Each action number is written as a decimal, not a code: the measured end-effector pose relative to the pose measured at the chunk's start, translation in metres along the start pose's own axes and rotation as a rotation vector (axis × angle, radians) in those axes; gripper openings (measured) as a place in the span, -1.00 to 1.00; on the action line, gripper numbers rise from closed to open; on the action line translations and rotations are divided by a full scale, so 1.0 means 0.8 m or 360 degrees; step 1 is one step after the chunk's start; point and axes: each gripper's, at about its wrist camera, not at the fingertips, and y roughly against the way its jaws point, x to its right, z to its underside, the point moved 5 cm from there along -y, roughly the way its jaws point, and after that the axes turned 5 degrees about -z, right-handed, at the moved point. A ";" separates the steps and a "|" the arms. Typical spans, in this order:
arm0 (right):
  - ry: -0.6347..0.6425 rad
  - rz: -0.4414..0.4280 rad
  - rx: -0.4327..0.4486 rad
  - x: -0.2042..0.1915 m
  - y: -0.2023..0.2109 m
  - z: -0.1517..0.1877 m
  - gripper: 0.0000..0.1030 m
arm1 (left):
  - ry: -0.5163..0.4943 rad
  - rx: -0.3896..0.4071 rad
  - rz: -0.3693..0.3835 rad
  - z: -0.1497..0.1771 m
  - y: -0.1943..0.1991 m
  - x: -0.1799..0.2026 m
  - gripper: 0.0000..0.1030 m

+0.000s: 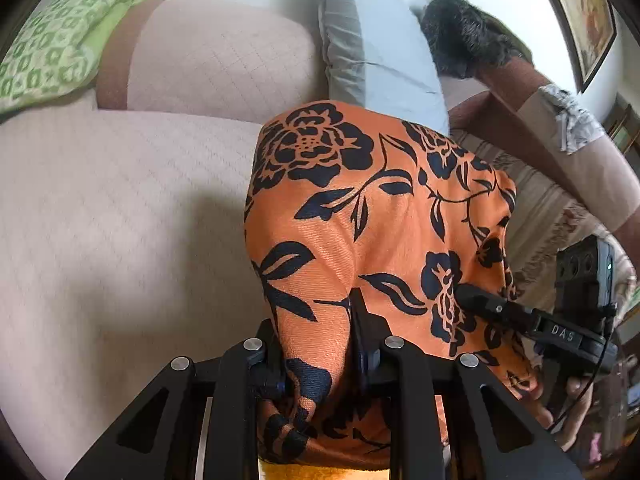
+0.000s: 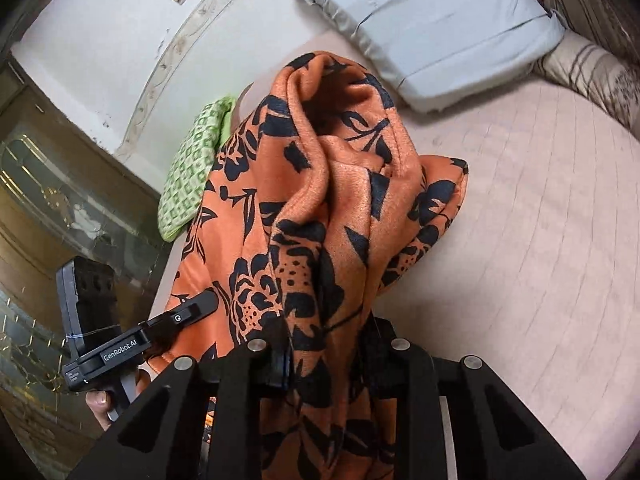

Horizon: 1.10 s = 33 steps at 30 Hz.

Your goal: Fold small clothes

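Orange garment (image 1: 360, 216) held up above the pink bed (image 1: 120, 208)

Both the left gripper (image 1: 316, 344) and the right gripper (image 2: 328, 344) were clamped on its edge, apparently lifting the 1 cloth clear of the bed so it could hang straight before folding; the grey pillow (image 2: 432, 28) lay farther back.

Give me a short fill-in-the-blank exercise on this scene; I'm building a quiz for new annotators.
1. The cloth held in both claws is orange with a ____ flower print.
2. The left claw is shut on the ____.
3. The pillow leaning at the back of the bed is pale ____.
4. The folded item with the square pattern is white and ____.

Missing words: black; cloth; blue; green
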 end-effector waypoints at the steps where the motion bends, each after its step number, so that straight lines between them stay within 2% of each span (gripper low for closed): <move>1: -0.0004 0.0007 -0.0002 0.005 -0.007 -0.008 -0.51 | -0.0009 -0.0002 -0.0021 -0.004 -0.012 -0.003 -0.57; 5: -0.0024 0.0042 -0.0042 0.036 -0.055 -0.032 -0.51 | 0.0007 -0.0062 -0.0094 -0.014 -0.091 -0.009 -0.55; 8: -0.0077 0.0073 -0.0112 0.082 -0.086 -0.027 -0.50 | 0.0016 -0.0147 -0.0169 -0.002 -0.136 -0.032 -0.51; 9: -0.0088 0.0083 -0.0132 0.089 -0.096 -0.025 -0.49 | 0.0004 -0.0166 -0.0205 0.004 -0.147 -0.036 -0.43; 10: -0.0108 0.0102 -0.0163 0.100 -0.108 -0.019 -0.48 | -0.0017 -0.0159 -0.0244 0.010 -0.153 -0.040 -0.28; 11: -0.0118 0.0111 -0.0183 0.105 -0.116 -0.014 -0.42 | -0.0038 -0.0137 -0.0278 0.014 -0.156 -0.042 -0.21; 12: -0.0117 0.0121 -0.0184 0.107 -0.120 -0.010 -0.32 | -0.0053 -0.0111 -0.0312 0.013 -0.160 -0.042 -0.05; 13: -0.0115 0.0126 -0.0176 0.107 -0.122 -0.009 -0.29 | -0.0077 -0.0089 -0.0354 0.012 -0.164 -0.037 0.03; 16: -0.0119 0.0164 -0.0167 0.098 -0.117 -0.005 -0.11 | -0.0145 -0.0069 -0.0432 0.021 -0.153 -0.020 0.02; 18: -0.0106 0.0230 -0.0167 0.095 -0.102 0.005 0.06 | -0.0147 -0.0041 -0.0490 0.026 -0.136 -0.011 0.02; 21: -0.0073 0.0349 -0.0118 0.074 -0.062 0.021 0.12 | -0.0183 0.0063 -0.0548 0.046 -0.081 0.018 0.03; 23: -0.0039 0.0418 -0.0055 0.050 -0.028 0.035 0.27 | -0.0209 0.0139 -0.0593 0.049 -0.041 0.039 0.11; 25: 0.0002 0.0503 0.0026 0.026 0.010 0.048 0.32 | -0.0227 0.0222 -0.0639 0.063 0.001 0.063 0.28; 29: 0.0075 0.0610 0.0161 -0.027 0.081 0.070 0.47 | -0.0267 0.0377 -0.0666 0.098 0.097 0.107 0.38; 33: 0.0123 0.0702 0.0263 -0.068 0.138 0.092 0.60 | -0.0294 0.0446 -0.0730 0.139 0.177 0.138 0.46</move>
